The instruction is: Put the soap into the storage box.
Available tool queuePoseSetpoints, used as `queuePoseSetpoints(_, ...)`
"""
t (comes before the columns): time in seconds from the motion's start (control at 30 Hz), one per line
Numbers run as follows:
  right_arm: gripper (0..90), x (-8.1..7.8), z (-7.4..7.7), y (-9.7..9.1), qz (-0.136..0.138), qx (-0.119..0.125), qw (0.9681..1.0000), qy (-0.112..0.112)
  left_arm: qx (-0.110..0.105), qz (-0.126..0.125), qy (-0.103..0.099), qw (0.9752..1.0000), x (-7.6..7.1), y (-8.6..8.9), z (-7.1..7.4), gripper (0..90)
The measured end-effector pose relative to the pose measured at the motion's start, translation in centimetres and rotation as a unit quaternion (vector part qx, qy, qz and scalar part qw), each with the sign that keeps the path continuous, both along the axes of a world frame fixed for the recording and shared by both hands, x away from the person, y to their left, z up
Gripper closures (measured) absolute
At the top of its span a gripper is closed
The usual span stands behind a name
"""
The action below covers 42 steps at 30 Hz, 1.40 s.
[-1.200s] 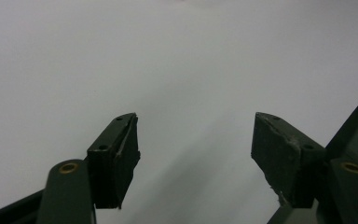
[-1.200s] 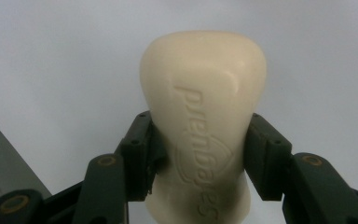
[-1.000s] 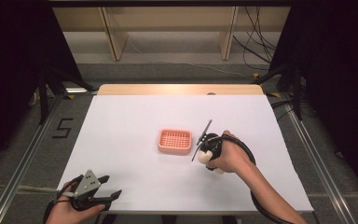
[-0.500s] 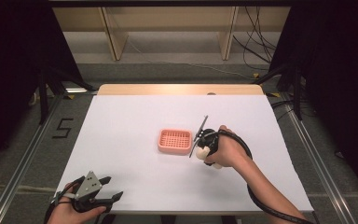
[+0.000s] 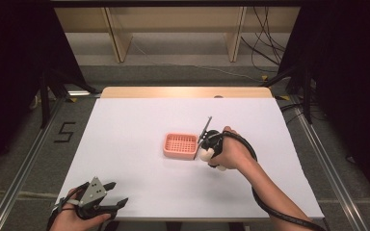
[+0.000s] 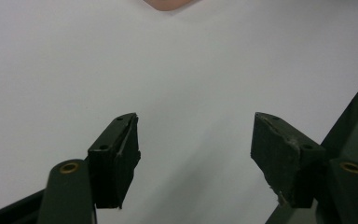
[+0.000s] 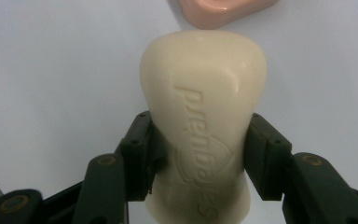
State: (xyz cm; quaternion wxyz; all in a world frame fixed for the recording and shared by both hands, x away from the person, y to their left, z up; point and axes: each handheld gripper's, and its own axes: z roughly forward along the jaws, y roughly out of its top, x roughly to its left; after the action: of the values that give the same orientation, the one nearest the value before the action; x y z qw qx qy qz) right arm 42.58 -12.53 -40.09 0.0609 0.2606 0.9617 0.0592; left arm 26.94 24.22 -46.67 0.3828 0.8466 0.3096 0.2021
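While clamped across its long sides by the right gripper (image 7: 200, 158), the soap (image 7: 203, 116) is judged hard, slick, light; the left gripper (image 6: 193, 154) is held apart.

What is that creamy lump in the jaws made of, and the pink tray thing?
The cream bar looks like soap: smooth, waxy and matte, with a brand name pressed into its face. The right gripper is shut on its sides. The pink tray looks like moulded plastic: even colour, rounded rim, and a grid of small holes, probably a soap dish. I cannot be certain of either from looks alone.
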Motion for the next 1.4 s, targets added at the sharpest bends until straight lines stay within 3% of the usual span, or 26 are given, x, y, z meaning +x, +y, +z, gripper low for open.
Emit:
queuePoseSetpoints(0.03,50.6,0.2,0.1,0.1,0.014,0.003,0.9998,-0.011,-0.001,-0.001,-0.002,1.0,0.0,0.0,0.0,31.9)
queuePoseSetpoints(0.07,50.7,0.1,0.1,0.2,0.006,0.005,0.9999,-0.01,-0.021,0.016,0.007,0.9996,-0.2,-0.2,-0.2,31.9)
queuePoseSetpoints(0.1,50.6,0.1,0.3,0.2,0.005,0.006,1.0,-0.002,-0.021,0.016,0.007,0.9996,-0.2,-0.2,-0.2,31.9)
queuePoseSetpoints(0.13,50.6,0.3,0.3,0.2,0.014,0.007,0.9999,-0.004,-0.001,0.004,0.001,1.0,-0.1,0.1,0.0,31.9)
queuePoseSetpoints(0.3,50.7,0.3,0.5,0.3,0.012,0.015,0.9998,-0.006,-0.019,0.012,0.008,0.9997,-0.3,0.0,-0.1,31.9)
queuePoseSetpoints(0.4,50.7,0.4,0.8,0.2,0.017,0.007,0.9998,-0.012,0.001,0.003,0.001,1.0,-0.2,0.2,0.0,31.8)
queuePoseSetpoints(0.47,50.7,0.6,0.9,0.1,0.022,0.009,0.9996,-0.014,-0.007,0.014,0.003,0.9999,-0.3,0.0,-0.2,31.8)
queuePoseSetpoints(0.53,50.7,0.6,1.1,0.1,0.017,0.008,0.9997,-0.019,-0.001,0.006,-0.008,1.0,-0.1,0.2,0.0,31.7)
queuePoseSetpoints(0.63,50.7,0.7,1.1,0.2,0.01,0.006,0.9998,-0.013,0.001,0.006,-0.004,1.0,-0.1,0.2,0.0,31.5)
queuePoseSetpoints(0.67,50.6,1.1,1.0,0.1,0.03,0.016,0.9993,-0.016,0.003,0.005,-0.011,0.9999,-0.1,0.3,0.1,31.5)
queuePoseSetpoints(0.7,50.6,1.1,1.0,0.1,0.03,0.016,0.9993,-0.016,0.003,0.005,-0.011,0.9999,-0.1,0.3,0.1,31.5)
queuePoseSetpoints(0.73,50.6,1.0,1.1,0.3,0.016,0.007,0.9997,-0.017,0.004,0.002,-0.019,0.9998,0.0,0.3,0.2,31.5)
queuePoseSetpoints(0.83,50.6,1.1,1.1,0.5,0.023,0.008,0.9995,-0.02,0.002,0.003,-0.015,0.9999,-0.1,0.3,0.1,31.4)
queuePoseSetpoints(0.9,50.7,1.2,1.2,0.6,0.019,0.016,0.9996,-0.01,0.003,0.005,-0.012,0.9999,-0.2,0.2,0.1,31.4)
queuePoseSetpoints(1.03,50.7,1.3,1.5,0.9,0.023,0.004,0.9996,-0.016,0.009,-0.001,-0.013,0.9999,-0.2,0.1,0.3,31.2)
queuePoseSetpoints(1.1,50.7,1.5,1.7,1.3,0.028,0.004,0.9993,-0.024,-0.001,0.003,-0.002,1.0,-0.3,0.0,0.2,31.2)
queuePoseSetpoints(1.2,50.6,1.6,1.8,1.6,0.036,0.002,0.999,-0.026,-0.002,0.004,-0.002,1.0,-0.3,0.0,0.1,31.2)
queuePoseSetpoints(1.27,50.6,1.8,1.9,1.8,0.041,0.002,0.9988,-0.028,-0.018,0.013,-0.008,0.9997,-0.3,-0.3,-0.1,31.2)
queuePoseSetpoints(1.33,50.7,1.9,1.9,2.0,0.04,0.0,0.9987,-0.033,0.003,0.008,-0.014,0.9999,-0.2,-0.1,0.1,31.2)
queuePoseSetpoints(1.4,50.6,2.0,2.0,2.1,0.043,0.001,0.9986,-0.031,0.01,-0.006,-0.022,0.9997,-0.1,0.0,0.3,31.2)
